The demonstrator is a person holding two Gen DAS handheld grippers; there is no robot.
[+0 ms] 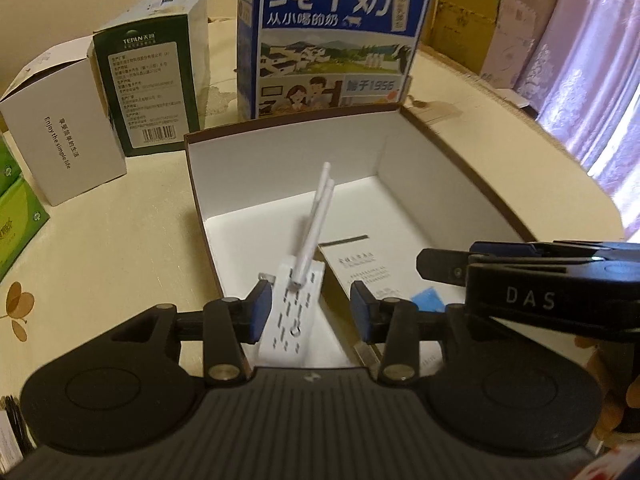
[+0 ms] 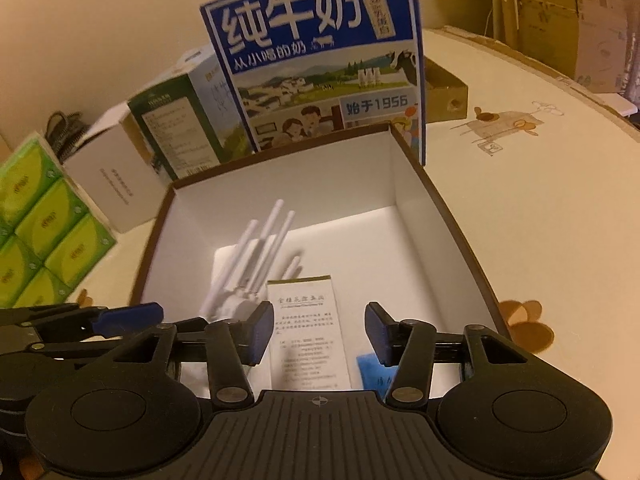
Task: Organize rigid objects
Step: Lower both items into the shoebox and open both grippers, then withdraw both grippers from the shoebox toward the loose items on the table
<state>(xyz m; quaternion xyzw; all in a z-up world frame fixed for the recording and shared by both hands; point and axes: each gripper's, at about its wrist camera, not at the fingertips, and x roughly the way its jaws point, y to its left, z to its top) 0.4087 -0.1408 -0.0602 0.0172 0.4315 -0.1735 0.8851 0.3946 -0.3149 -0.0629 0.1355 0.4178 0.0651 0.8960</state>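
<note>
Router (image 1: 290,312) between left gripper's (image 1: 308,312) spread jaws, over box (image 1: 460,176)

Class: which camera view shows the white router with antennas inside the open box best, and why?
The right wrist view: the white router shows several antennas fanned out inside the open box, though slightly blurred. The left wrist view shows its vented body close up between the open left gripper, but the antennas overlap there.

Cream patterned tablecloth (image 2: 540,208), lilac curtains (image 1: 576,60), cardboard cartons (image 2: 560,12) behind.

Both wrist views look down close; both share open box (image 1: 460,168) (image 2: 448,216).
</note>
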